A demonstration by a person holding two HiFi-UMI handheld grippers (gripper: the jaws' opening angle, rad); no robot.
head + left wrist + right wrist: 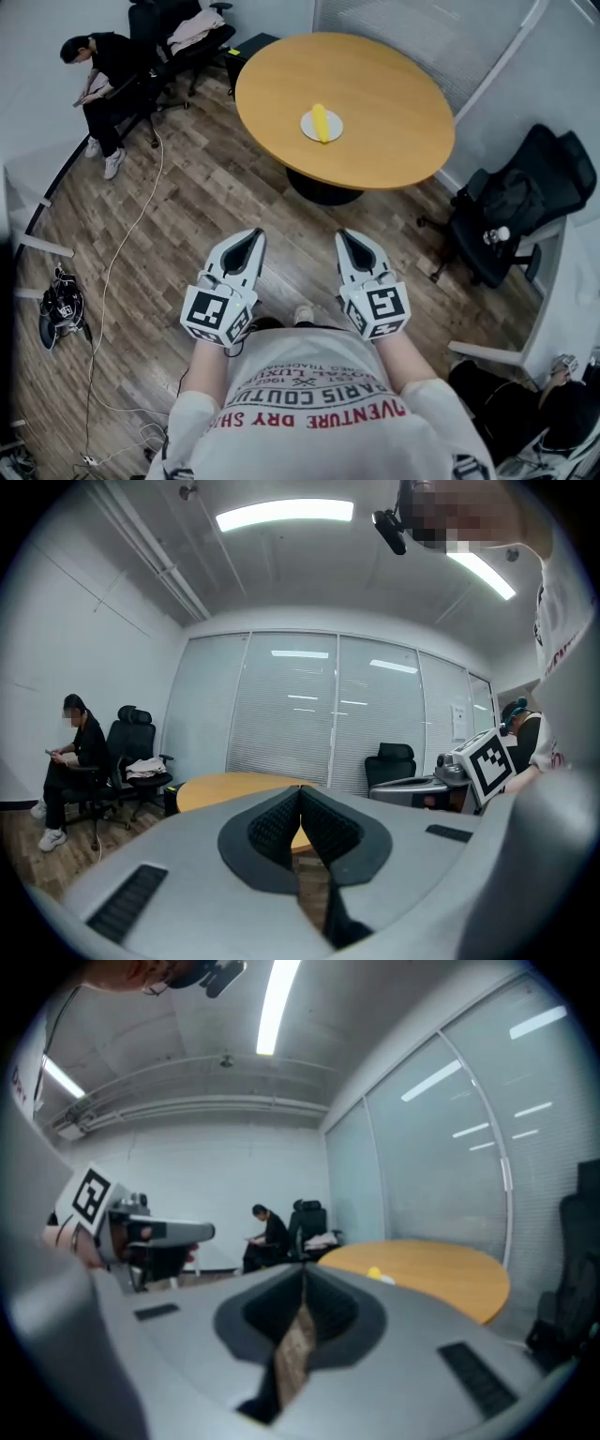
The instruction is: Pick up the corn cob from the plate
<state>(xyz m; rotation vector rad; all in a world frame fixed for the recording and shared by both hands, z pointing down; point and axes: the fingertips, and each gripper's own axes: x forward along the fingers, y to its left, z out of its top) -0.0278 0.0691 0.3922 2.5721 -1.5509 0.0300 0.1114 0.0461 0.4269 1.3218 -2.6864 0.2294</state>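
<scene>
A yellow corn cob (321, 122) lies on a small white plate (308, 125) near the middle of a round wooden table (375, 84). In the right gripper view the corn cob (374, 1274) shows as a small yellow spot on the table (441, 1265). My left gripper (250, 238) and right gripper (348, 240) are side by side over the wood floor, well short of the table, both pointing toward it. Both have their jaws shut with nothing between them.
A black office chair (525, 206) with things on it stands right of the table. At the far left a person (101, 80) sits beside more chairs (192, 33). A cable (117, 262) runs across the floor, and gear (61, 307) lies at the left.
</scene>
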